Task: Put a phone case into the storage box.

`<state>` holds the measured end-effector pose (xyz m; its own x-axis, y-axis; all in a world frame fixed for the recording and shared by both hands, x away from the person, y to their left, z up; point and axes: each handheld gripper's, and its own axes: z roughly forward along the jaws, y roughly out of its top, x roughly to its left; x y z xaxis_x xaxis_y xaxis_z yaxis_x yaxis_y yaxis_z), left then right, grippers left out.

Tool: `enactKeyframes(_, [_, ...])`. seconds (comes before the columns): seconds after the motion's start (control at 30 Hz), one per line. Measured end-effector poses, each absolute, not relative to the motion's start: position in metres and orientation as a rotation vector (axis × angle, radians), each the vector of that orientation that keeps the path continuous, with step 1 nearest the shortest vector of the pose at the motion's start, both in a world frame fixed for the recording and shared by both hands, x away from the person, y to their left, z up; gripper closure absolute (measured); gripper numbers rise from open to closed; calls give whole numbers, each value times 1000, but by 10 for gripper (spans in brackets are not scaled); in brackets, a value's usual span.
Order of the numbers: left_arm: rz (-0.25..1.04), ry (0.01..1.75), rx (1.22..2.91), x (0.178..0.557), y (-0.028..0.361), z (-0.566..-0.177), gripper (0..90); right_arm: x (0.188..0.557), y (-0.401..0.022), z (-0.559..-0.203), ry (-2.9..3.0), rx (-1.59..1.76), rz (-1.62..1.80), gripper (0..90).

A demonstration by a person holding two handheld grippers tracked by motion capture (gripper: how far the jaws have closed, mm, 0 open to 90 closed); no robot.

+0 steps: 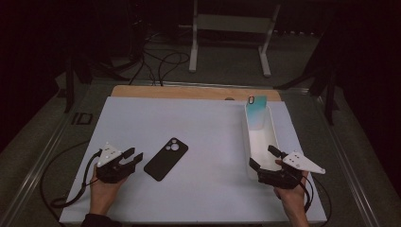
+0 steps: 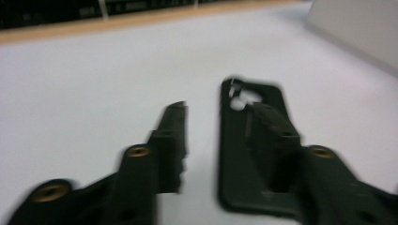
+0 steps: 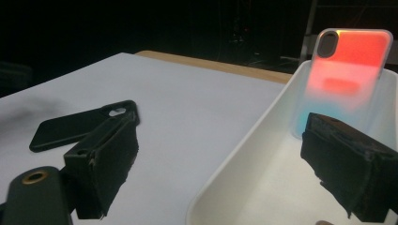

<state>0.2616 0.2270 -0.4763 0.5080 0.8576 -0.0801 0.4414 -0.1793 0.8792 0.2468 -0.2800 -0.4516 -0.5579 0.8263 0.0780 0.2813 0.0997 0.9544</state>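
A black phone case lies flat, back up, on the white board, left of centre. My left gripper stands open just left of it with nothing between its jaws. In the left gripper view the black phone case lies under the right jaw of my left gripper, apart from the pads. A long white tray sits at the right, and a translucent teal-to-red phone case leans upright at its far end. My right gripper is open, its jaws astride the tray's near left wall.
A wooden table edge runs along the far side of the board. Beyond it, black cables and a white frame's legs stand on the dark floor. A cable trails from my left gripper.
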Motion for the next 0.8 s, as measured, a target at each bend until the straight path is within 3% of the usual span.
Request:
enactKeyframes(0.1, [581, 1068, 1761, 251, 231, -470, 483, 246, -279, -452, 1894, 1075, 1469, 113])
enactKeyframes(0.2, [605, 1089, 1751, 244, 232, -469, 307, 245, -279, -451, 1887, 1067, 1460, 106])
enactKeyframes(0.27, [642, 1112, 1754, 238, 232, -469, 269, 245, -278, -451, 1884, 1065, 1454, 105])
enactKeyframes(0.3, [646, 1118, 1757, 235, 232, -469, 160, 244, -277, -451, 1880, 1053, 1448, 100])
enactKeyframes(0.43, [632, 1121, 1783, 230, 232, -468, 14, 243, -277, -452, 1878, 1049, 1454, 97])
enactKeyframes(0.8, [639, 1107, 1791, 228, 230, -467, 0, 243, -276, -454, 1890, 1048, 1460, 96])
